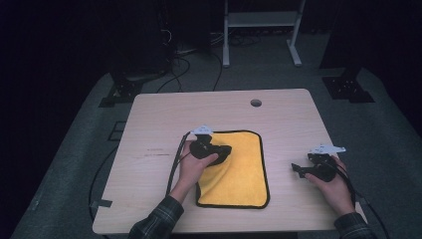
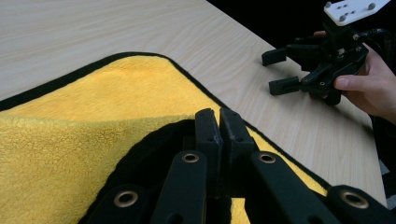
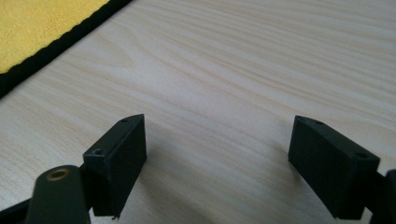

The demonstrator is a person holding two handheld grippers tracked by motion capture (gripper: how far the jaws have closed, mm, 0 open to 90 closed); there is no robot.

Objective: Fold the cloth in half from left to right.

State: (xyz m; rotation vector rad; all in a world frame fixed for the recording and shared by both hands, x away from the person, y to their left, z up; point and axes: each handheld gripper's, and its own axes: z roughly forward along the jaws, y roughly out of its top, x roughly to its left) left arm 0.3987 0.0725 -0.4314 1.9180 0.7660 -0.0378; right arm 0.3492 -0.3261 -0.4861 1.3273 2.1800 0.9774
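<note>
Keep left gripper pinched tight on yellow cloth's lifted left edge, mid-table, fold slowly toward right edge, with right gripper spread wide, waiting near right table edge.

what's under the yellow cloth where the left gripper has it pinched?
The left gripper is shut on a raised fold of the yellow cloth. Beneath the fold, its black-edged underside and shadow show. The table under the flat cloth is covered, so nothing there can be checked.
</note>
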